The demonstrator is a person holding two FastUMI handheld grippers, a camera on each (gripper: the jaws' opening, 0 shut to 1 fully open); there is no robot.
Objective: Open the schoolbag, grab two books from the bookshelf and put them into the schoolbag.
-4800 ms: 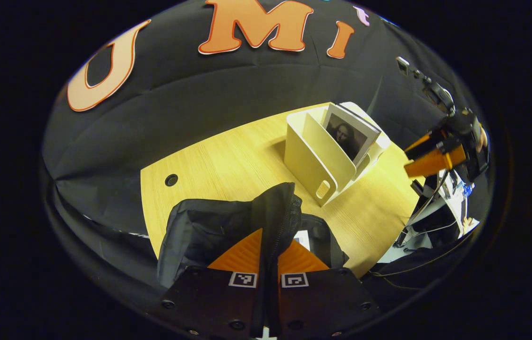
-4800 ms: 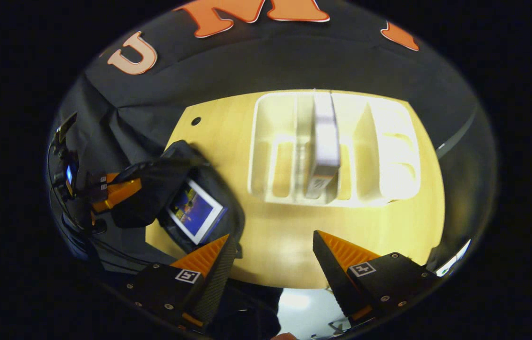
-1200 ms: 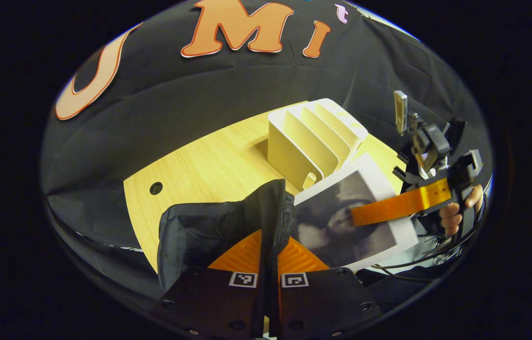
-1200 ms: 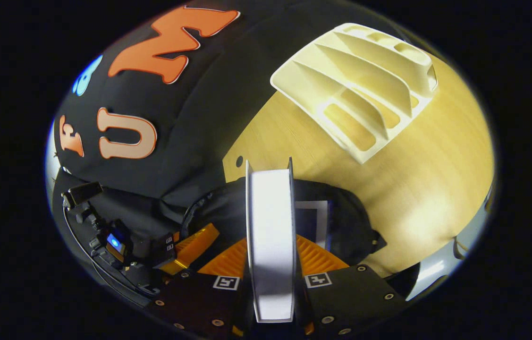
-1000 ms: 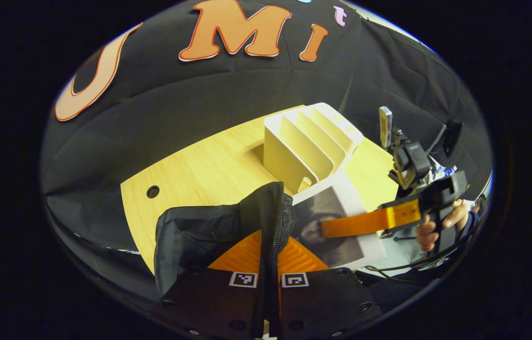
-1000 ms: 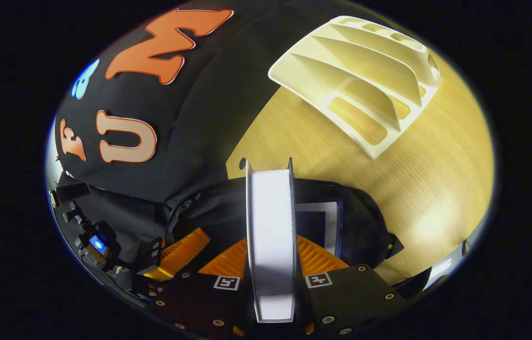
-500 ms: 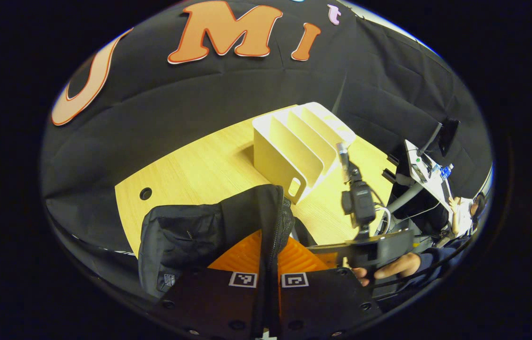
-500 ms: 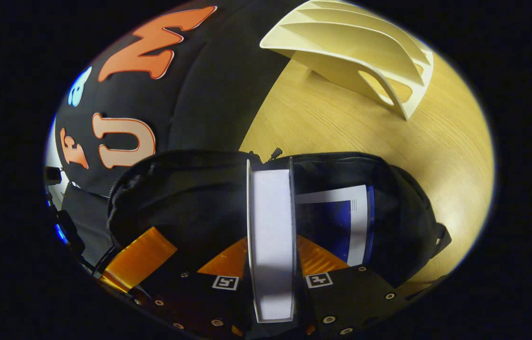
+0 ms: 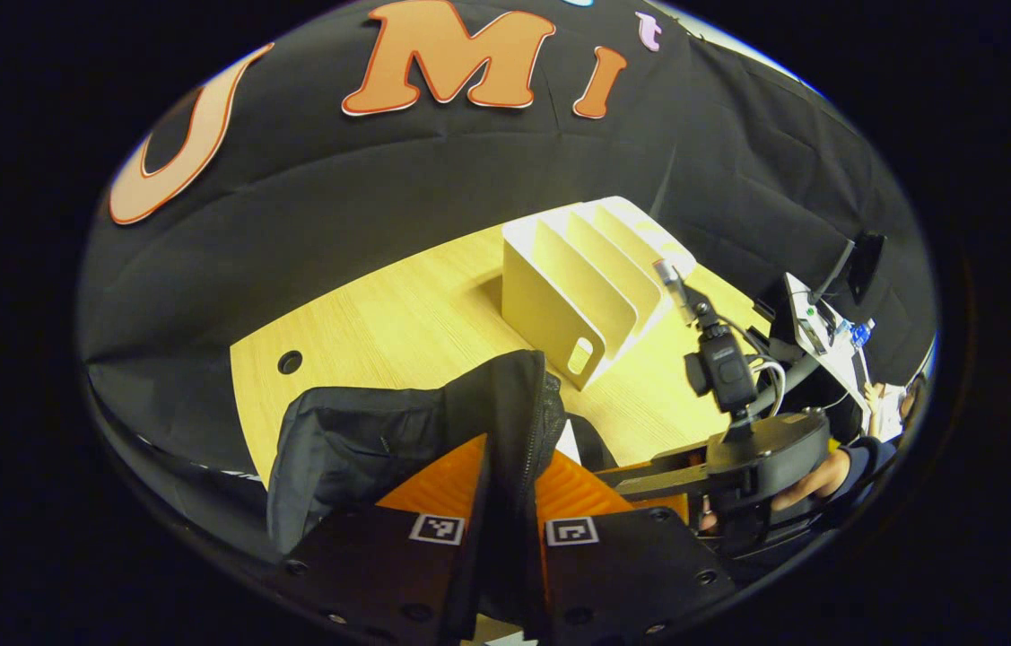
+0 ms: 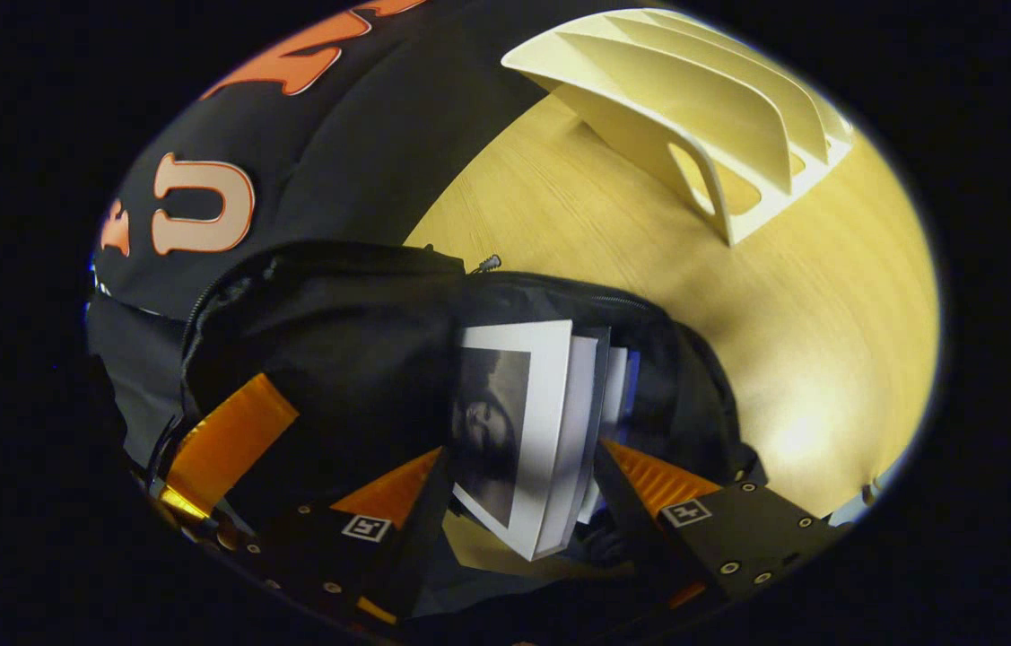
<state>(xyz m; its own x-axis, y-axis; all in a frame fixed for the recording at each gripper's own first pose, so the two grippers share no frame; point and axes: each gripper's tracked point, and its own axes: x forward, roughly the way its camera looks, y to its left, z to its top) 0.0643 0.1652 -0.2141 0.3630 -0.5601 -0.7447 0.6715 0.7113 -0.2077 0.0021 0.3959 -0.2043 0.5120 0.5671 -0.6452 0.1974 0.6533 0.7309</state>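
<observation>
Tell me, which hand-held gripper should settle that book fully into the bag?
Probably the right hand-held gripper: open around the book in the schoolbag. The left pinches its edge.

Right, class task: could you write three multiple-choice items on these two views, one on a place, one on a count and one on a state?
1. Where is the portrait-cover book?
A. flat on the table
B. inside the schoolbag
C. in a person's hand

2. How many books stand in the bookshelf?
A. none
B. one
C. two

3. How is the right tool?
A. shut on the book
B. open, a finger on either side of the book
C. shut on a bag strap

Answers: 1 B, the book stands in the bag's open mouth. 2 A, every slot is bare. 3 B, its fingers are spread apart.
</observation>
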